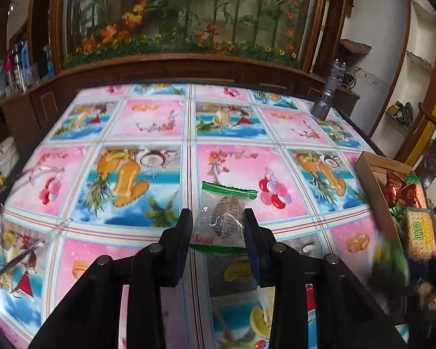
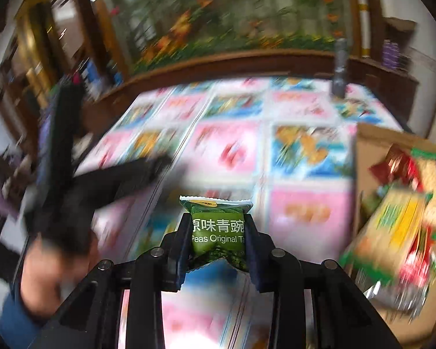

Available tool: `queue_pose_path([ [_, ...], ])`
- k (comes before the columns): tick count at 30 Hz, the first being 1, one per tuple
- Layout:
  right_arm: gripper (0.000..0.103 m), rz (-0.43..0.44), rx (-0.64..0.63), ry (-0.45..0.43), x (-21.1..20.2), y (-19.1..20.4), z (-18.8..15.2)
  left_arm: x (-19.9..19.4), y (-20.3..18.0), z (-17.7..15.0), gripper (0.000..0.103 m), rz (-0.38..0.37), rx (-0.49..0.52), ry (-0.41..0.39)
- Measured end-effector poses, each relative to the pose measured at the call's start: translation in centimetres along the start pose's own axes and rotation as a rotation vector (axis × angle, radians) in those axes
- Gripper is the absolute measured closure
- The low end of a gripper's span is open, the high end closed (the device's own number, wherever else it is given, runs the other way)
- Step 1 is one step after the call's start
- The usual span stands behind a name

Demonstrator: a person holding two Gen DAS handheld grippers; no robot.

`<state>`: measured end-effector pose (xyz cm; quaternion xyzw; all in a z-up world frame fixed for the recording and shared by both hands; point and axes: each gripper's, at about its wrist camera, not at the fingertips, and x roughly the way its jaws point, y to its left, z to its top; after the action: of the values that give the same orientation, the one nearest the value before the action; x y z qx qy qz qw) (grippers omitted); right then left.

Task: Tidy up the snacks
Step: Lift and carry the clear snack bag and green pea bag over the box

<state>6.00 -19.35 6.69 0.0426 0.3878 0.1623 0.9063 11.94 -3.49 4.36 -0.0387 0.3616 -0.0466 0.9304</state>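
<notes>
Left tongs: the left gripper (image 1: pixel 216 226) is clamped on a clear, green-edged plastic snack packet with a dark round cake inside (image 1: pixel 222 221), lifted off the cloth.
Right tongs: the right gripper (image 2: pixel 216 232) pinches a small green foil packet of peas (image 2: pixel 216 226) across its width; nothing else sits between the jaws.
Long axis: both packets stand lengthwise along the fingers, sealed ends pointing away from the cameras.
Surface: a table under a glossy cloth of pink and blue fruit-print squares (image 1: pixel 148 122).
Destination: an open brown cardboard box (image 1: pixel 372 168) at the table's right edge, already holding red foil packets and yellow cracker packs.
Key relation: the box lies to the right of both tongs; the right hand looks nearer, so its pea packet would probably go in first.
Risk: that view is blurred, so the box rim is hard to place.
Other: a grey metal torch (image 1: pixel 327 93) stands near the far right corner, well apart.
</notes>
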Motion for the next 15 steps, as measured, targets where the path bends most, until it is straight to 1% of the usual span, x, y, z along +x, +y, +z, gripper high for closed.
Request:
queue_pose_path([
  [2, 0.067, -0.05, 0.037, -0.036, 1.2, -0.7, 1.3, -0.3, -0.3, 0.0, 0.069, 0.007, 0.011, -0.02],
  [5, 0.067, -0.051, 0.065, -0.055, 2.6, -1.4, 1.5, -0.8, -0.9, 0.0, 0.069, 0.018, 0.026, -0.05],
  [6, 0.067, -0.045, 0.058, -0.06, 2.7, -1.4, 1.3, -1.0, -1.1, 0.1, 0.069, 0.021, 0.03, -0.059],
  [8, 0.067, -0.061, 0.052, -0.068, 2.5, -1.9, 1.2, -1.4, -1.6, 0.1, 0.069, 0.027, 0.041, -0.08],
  [9, 0.067, -0.053, 0.067, -0.07, 2.4, -2.4, 1.2, -1.7, -1.9, 0.0, 0.069, 0.03, 0.049, -0.096],
  [11, 0.067, -0.011, 0.111, -0.075, 1.9, -3.6, 1.2, -2.2, -2.5, 0.0, 0.069, 0.039, 0.068, -0.12],
  [15, 0.067, 0.017, 0.131, -0.095, 1.3, -4.2, 1.2, -3.3, -3.5, -0.2, 0.069, 0.06, 0.105, -0.169],
])
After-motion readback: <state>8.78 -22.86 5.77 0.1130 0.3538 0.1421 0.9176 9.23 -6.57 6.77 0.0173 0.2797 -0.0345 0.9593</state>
